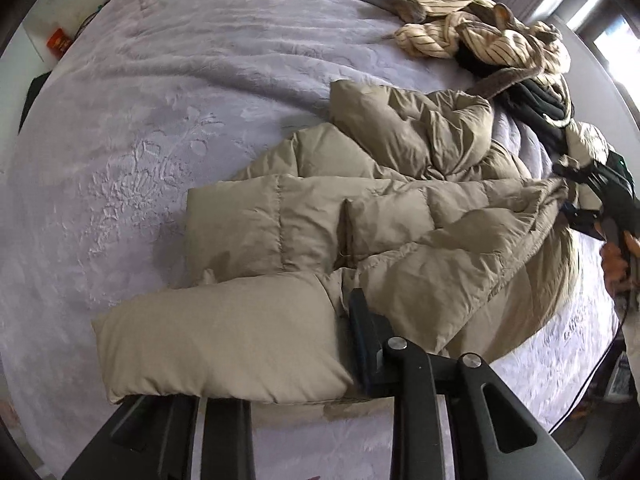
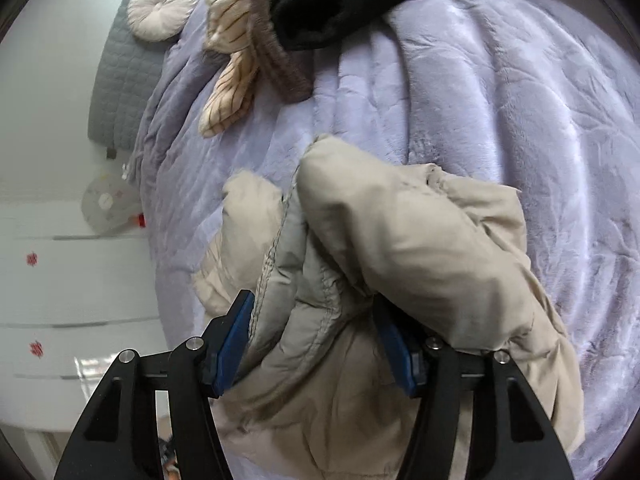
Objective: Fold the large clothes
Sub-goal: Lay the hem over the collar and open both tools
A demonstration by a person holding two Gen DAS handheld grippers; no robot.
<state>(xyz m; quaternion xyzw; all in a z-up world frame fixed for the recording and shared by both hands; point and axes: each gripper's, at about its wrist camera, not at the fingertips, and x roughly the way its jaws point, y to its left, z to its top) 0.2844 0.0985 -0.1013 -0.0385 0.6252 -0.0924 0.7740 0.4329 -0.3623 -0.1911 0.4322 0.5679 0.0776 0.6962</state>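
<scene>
A beige puffer jacket (image 1: 400,208) lies spread on the bed, one sleeve folded across its body. My left gripper (image 1: 280,320) points down at the near sleeve's cuff. Its right finger (image 1: 364,332) rests against the sleeve, and the left finger is hidden under the padding. In the right wrist view the jacket's edge (image 2: 400,248) bulges up between the jaws of my right gripper (image 2: 320,320). Those jaws stand wide, with the blue pads (image 2: 236,336) beside the fabric and not squeezing it. The left wrist view shows the right gripper (image 1: 580,184) at the jacket's far end, held by a hand (image 1: 616,256).
A lilac plush bedcover (image 1: 160,120) lies under everything. A cream striped garment (image 1: 460,36) and a black garment (image 1: 540,100) are heaped beyond the jacket. A round white cushion (image 2: 162,6) and grey quilted pad (image 2: 120,80) sit at the bed's head. White drawers (image 2: 80,272) stand beside the bed.
</scene>
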